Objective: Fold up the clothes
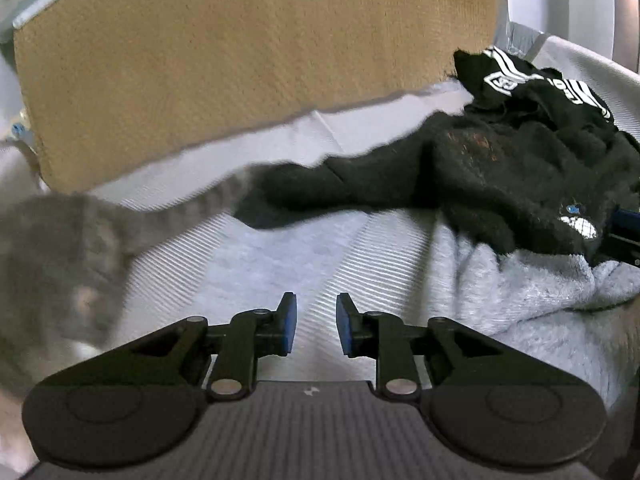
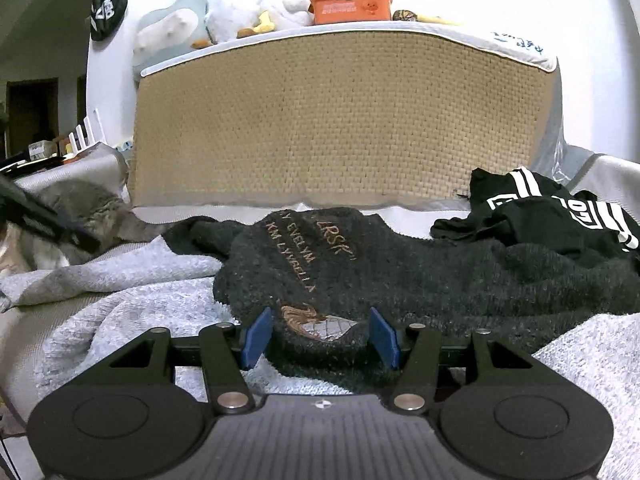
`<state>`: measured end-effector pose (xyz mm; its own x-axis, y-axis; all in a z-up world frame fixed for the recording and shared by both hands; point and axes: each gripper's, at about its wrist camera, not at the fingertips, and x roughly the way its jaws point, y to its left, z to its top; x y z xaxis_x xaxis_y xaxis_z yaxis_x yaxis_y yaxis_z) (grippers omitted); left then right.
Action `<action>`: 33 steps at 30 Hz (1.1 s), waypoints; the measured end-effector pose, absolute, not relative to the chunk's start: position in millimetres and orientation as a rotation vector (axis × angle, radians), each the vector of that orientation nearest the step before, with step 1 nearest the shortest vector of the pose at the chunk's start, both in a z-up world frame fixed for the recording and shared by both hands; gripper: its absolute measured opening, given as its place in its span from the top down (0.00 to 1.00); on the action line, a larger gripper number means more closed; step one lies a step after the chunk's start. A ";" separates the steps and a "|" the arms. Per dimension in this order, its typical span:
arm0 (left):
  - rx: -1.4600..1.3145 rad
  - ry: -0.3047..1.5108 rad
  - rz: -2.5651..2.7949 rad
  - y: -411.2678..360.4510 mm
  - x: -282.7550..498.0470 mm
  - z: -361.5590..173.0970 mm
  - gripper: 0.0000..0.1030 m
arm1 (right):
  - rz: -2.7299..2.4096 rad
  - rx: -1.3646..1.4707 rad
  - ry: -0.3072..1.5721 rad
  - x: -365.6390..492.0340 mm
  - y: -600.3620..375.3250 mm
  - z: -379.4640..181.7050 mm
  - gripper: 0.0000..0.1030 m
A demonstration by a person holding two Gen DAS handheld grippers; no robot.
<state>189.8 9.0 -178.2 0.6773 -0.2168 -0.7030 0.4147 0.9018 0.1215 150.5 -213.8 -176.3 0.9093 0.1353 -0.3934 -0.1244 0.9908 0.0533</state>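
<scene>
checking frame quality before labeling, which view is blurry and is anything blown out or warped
Left wrist view: motion-smeared, the grey cat and woven panel are soft, only the left gripper is crisp. Right wrist view: sharp, embroidery on the dark fuzzy sweater is readable, the wall behind the orange first-aid box is blown out. Both bend straight edges, fisheye.

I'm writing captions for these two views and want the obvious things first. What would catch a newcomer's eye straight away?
A dark fuzzy sweater with gold embroidered lettering sprawls across a pale grey fleece blanket, its near fold between the pads of the right gripper. Behind it rises a tan woven rattan panel, with an orange first-aid box and white plush toys on top. A grey cat, blurred, sits at the left, near the empty left gripper.
</scene>
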 end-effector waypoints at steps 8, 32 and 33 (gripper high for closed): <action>0.169 0.732 -0.264 -16.3 199.2 -213.1 0.76 | 0.146 0.062 0.486 165.3 -220.3 -180.3 0.43; 0.146 0.574 -0.268 2.7 208.9 -229.6 0.72 | 0.153 0.173 0.644 344.6 -253.9 -137.6 0.43; 0.148 0.570 -0.259 2.0 207.9 -229.6 0.72 | 0.156 0.152 0.651 354.5 -251.0 -138.7 0.43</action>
<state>207.9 2.0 -229.6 0.8106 -0.2011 -0.5500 0.2827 0.9569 0.0668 354.5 -251.0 -138.7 0.7848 0.1911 -0.5895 -0.0961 0.9773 0.1890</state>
